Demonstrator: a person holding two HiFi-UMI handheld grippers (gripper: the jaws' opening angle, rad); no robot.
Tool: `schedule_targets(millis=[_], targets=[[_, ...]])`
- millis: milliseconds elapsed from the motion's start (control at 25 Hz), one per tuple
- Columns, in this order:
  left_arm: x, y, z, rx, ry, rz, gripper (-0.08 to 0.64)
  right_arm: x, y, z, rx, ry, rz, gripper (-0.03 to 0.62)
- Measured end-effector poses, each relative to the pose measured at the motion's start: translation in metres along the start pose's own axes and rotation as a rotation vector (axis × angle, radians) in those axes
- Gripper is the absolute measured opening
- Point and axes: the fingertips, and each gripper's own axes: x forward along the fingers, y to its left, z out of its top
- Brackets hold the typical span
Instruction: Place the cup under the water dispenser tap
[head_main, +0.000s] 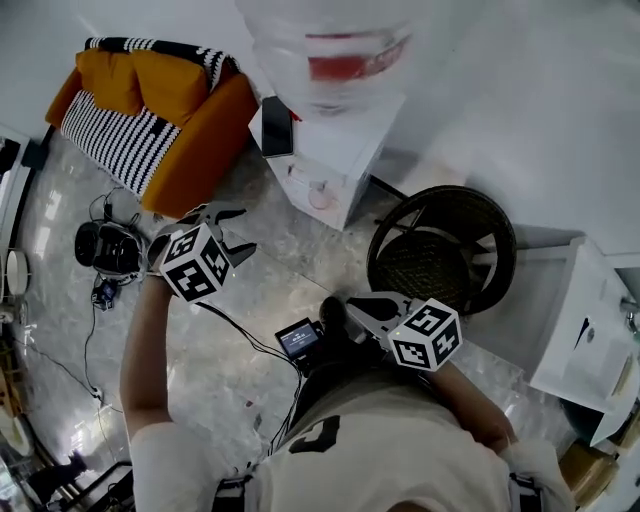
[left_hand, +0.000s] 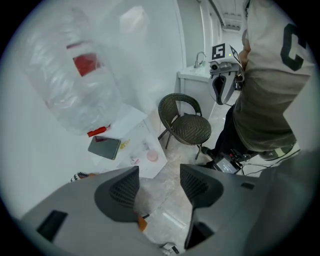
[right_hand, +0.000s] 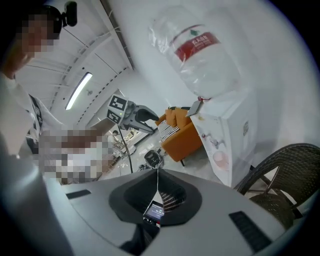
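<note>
The white water dispenser (head_main: 335, 150) stands against the wall with a big clear bottle (head_main: 330, 45) on top. A small pink cup (head_main: 320, 194) sits in its front recess; it also shows as the cup (left_hand: 152, 156) and the cup (right_hand: 220, 159). My left gripper (head_main: 238, 232) hangs over the floor, left of and short of the dispenser. It is open and empty, and its jaw tips (left_hand: 159, 175) point toward the cup. My right gripper (head_main: 352, 308) is held close to the person's body and shut on nothing, its jaws meeting (right_hand: 158, 172).
A dark wicker chair (head_main: 440, 250) stands right of the dispenser and an orange sofa (head_main: 150, 110) to its left. A dark phone (head_main: 277, 127) lies on the dispenser's top. Cables, a small screen (head_main: 298, 338) and a black device (head_main: 108, 248) lie on the marble floor. A white cabinet (head_main: 585, 320) is at right.
</note>
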Motion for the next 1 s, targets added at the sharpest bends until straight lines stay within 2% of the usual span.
schedule_targets(millis=[280,360,480,680,800,1000], targets=[[-0.061,-0.006,-0.028,0.019,0.101,0.022,0.299,-0.002,0.014,0.031,-0.080,-0.064,-0.002,0.028],[-0.074,-0.008,-0.032,0.012,0.105,0.035,0.299,-0.002,0.017,0.039,-0.098,-0.080,-0.002,0.028],[-0.075,-0.013,-0.023,-0.005,0.041,0.078,0.299,0.001,0.017,0.047,-0.103,-0.089,-0.002,0.028],[-0.057,-0.034,-0.017,-0.045,-0.027,0.100,0.299,0.008,0.021,0.054,-0.147,-0.062,-0.013,0.028],[-0.060,-0.032,-0.017,-0.085,-0.077,0.170,0.298,0.012,0.023,0.058,-0.157,-0.053,-0.017,0.028],[-0.081,-0.022,0.002,-0.216,-0.297,0.305,0.295,0.019,0.032,0.066,-0.189,-0.047,0.008,0.028]])
